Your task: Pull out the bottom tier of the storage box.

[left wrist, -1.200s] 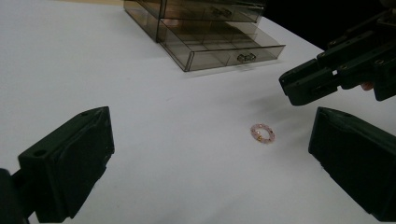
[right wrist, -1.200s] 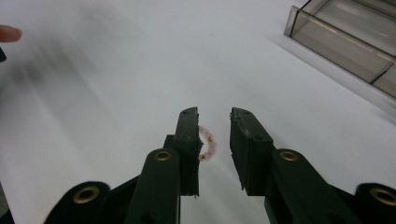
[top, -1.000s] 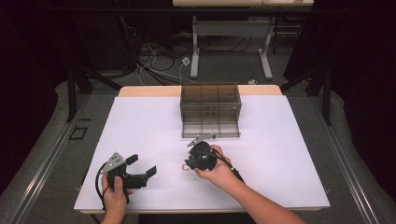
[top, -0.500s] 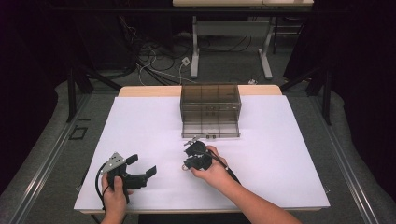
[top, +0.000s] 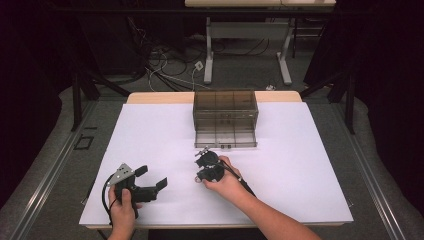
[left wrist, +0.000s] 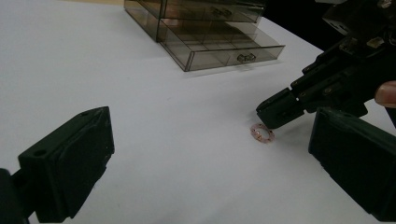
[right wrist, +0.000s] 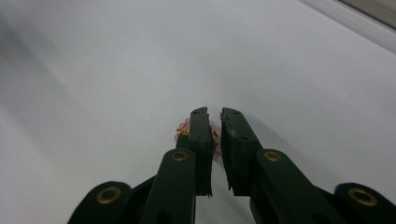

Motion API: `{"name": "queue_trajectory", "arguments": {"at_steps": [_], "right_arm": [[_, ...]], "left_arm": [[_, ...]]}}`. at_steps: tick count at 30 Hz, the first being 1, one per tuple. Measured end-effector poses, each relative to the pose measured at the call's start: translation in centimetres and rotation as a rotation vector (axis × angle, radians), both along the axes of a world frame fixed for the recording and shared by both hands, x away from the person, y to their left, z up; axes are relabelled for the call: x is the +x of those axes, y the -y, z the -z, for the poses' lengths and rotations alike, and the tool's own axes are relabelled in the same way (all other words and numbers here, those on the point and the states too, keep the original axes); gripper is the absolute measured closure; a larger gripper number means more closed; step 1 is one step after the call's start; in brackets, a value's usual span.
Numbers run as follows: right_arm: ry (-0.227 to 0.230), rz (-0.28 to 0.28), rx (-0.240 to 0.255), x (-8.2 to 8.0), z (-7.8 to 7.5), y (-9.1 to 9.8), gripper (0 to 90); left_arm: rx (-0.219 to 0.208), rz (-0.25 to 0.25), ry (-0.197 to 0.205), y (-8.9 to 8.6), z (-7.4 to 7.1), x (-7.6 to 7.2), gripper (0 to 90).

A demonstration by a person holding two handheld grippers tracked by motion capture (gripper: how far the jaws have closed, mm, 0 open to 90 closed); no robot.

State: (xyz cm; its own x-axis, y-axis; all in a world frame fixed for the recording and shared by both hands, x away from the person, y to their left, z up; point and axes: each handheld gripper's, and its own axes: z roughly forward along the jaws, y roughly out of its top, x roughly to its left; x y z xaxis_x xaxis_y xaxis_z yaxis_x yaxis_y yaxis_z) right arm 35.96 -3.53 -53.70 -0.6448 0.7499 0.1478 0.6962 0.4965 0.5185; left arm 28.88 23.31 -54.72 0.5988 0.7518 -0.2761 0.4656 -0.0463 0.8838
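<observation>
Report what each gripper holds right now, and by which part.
Left gripper: open, nothing held. Right gripper: jaws nearly shut at the pink beaded ring lying on the table; one jaw sits on it, but an actual pinch cannot be told.

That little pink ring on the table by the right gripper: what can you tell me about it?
The pink ring is a small loop of pale pink beads with a few tiny gold ones, perhaps a bracelet. It lies flat on the white table, in front of the clear drawer box with its bottom drawer pulled out. The right gripper points down at it, its jaws nearly closed at the ring's edge; whether they pinch it is unclear.
</observation>
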Motion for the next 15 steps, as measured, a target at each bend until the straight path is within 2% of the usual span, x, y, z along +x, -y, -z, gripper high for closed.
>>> {"name": "queue_trajectory", "arguments": {"at_steps": [2, 4, 5, 10, 12, 14, 15], "right_arm": [[0.014, 0.006, 0.007, 0.02, 0.14, -0.11, 82.8], [0.000, 0.000, 0.003, 0.04, 0.12, -0.12, 82.9], [0.016, 0.001, 0.001, 0.07, 0.26, -0.12, 83.1], [-0.004, 0.010, -0.006, 0.08, 0.31, -0.26, 83.5], [0.009, -0.003, -0.018, 0.21, 0.43, -0.21, 83.8], [-0.004, 0.003, -0.017, 0.17, 0.51, -0.31, 83.9], [0.006, -0.005, -0.019, 0.21, 0.55, -0.33, 84.0]], "left_arm": [[-0.005, -0.003, 0.005, 0.04, 0.04, 0.02, 0.4], [-0.003, -0.002, 0.002, 0.04, 0.03, 0.02, 0.4], [-0.005, -0.003, 0.003, 0.06, 0.05, 0.03, 0.4], [-0.003, -0.003, 0.003, 0.04, 0.06, 0.04, 0.4], [-0.003, -0.003, 0.003, 0.03, 0.05, 0.04, 0.4], [-0.002, -0.003, 0.004, 0.02, 0.04, 0.03, 0.4], [-0.002, -0.003, 0.004, 0.02, 0.04, 0.03, 0.4]]}}
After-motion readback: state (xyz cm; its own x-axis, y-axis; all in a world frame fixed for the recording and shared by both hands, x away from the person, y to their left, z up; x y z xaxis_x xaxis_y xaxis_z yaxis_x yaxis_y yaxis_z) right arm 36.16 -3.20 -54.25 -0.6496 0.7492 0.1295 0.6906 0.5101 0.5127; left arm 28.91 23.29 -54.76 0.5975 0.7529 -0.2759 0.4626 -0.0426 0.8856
